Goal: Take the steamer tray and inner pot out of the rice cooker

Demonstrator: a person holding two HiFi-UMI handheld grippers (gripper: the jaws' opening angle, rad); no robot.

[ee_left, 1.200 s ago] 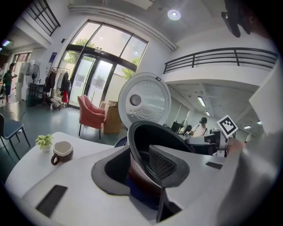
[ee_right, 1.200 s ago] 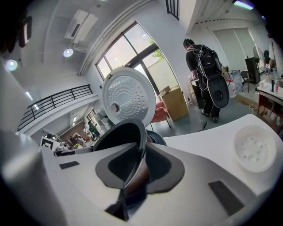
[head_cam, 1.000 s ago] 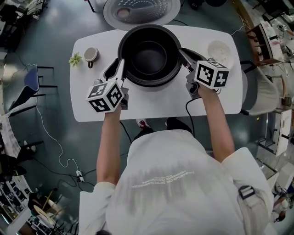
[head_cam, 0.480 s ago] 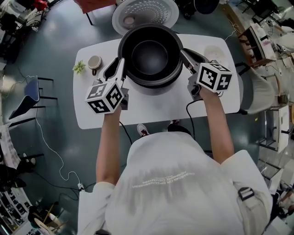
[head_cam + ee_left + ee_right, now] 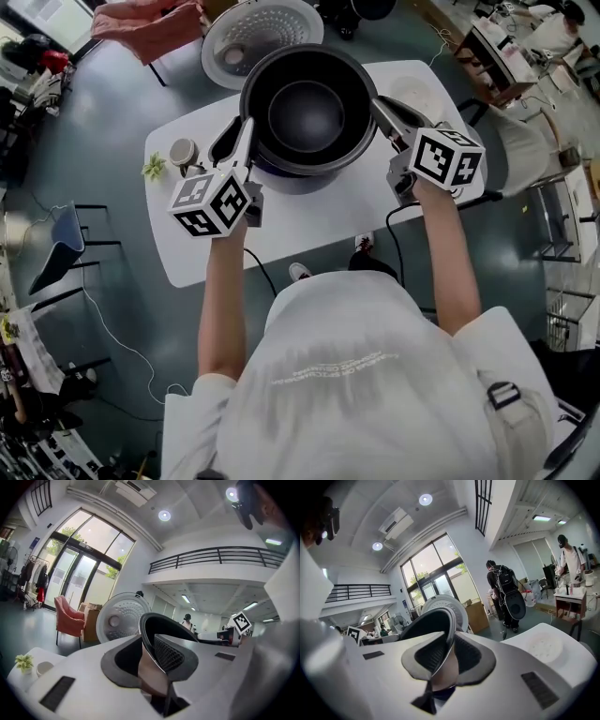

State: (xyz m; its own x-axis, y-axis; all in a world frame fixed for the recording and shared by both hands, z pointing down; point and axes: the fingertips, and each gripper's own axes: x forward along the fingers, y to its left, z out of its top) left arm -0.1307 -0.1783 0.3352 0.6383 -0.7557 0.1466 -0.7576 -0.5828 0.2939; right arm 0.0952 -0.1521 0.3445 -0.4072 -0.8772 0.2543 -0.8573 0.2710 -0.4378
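A white table (image 5: 314,220) with rounded corners stands on a grey-green floor (image 5: 103,122). At its far middle sits the rice cooker (image 5: 286,184), its body mostly covered from above and its open lid (image 5: 258,36) reaching past the far edge. Near the left end a small cup (image 5: 183,152) stands just beside a little green plant (image 5: 153,169). At the far right lies a white round tray (image 5: 412,94).

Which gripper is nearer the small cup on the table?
Left. The left gripper clamps the pot by its rim just beside the cup; the right gripper clamps the opposite rim, across the pot from it.
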